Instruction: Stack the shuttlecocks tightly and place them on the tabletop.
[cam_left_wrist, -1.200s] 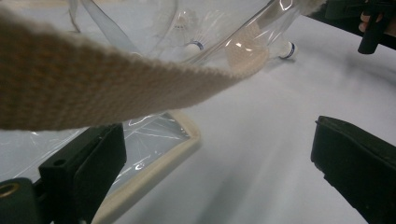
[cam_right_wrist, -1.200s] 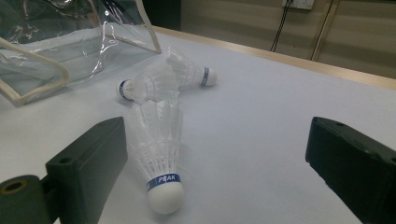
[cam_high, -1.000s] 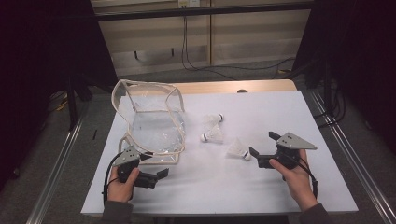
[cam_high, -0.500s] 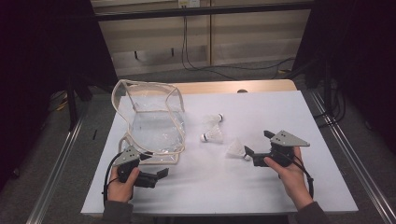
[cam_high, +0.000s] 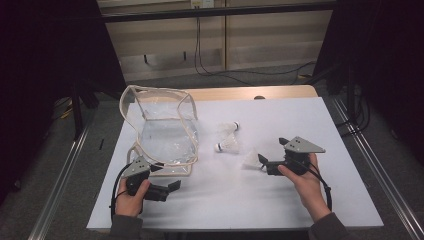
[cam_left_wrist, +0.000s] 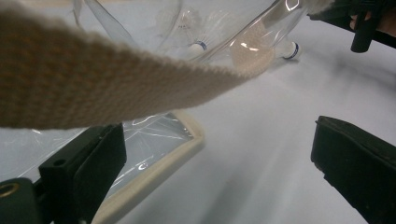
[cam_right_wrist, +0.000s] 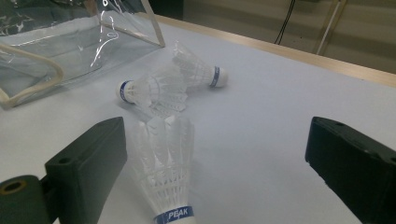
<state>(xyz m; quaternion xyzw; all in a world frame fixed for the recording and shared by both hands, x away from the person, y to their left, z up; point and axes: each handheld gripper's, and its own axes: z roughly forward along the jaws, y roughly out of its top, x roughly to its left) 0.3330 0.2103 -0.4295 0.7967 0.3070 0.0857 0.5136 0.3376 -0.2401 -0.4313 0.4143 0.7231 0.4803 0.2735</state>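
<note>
Both pairs of jaws are standing wide apart, gripping nothing. From the high view, the right gripper (cam_high: 263, 162) is reaching at the nearest shuttlecock (cam_high: 249, 161) on the white table (cam_high: 300, 125), while two more shuttlecocks (cam_high: 227, 137) are lying between it and the clear bag (cam_high: 162, 130). The left gripper (cam_high: 172, 186) is waiting just in front of the bag.

Along the left gripper view, the bag's woven strap (cam_left_wrist: 93, 79) is hanging across the lens, and the bag's trimmed edge (cam_left_wrist: 154, 172) is lying just beside the left jaw.

Through the right gripper view, the nearest shuttlecock is lying beside the left jaw, cork end toward the camera, feathers pointing away. Closing off-centre like this is likely risking a crushed feather skirt, or the light shuttlecock could be skidding sideways out of the jaws.
</note>
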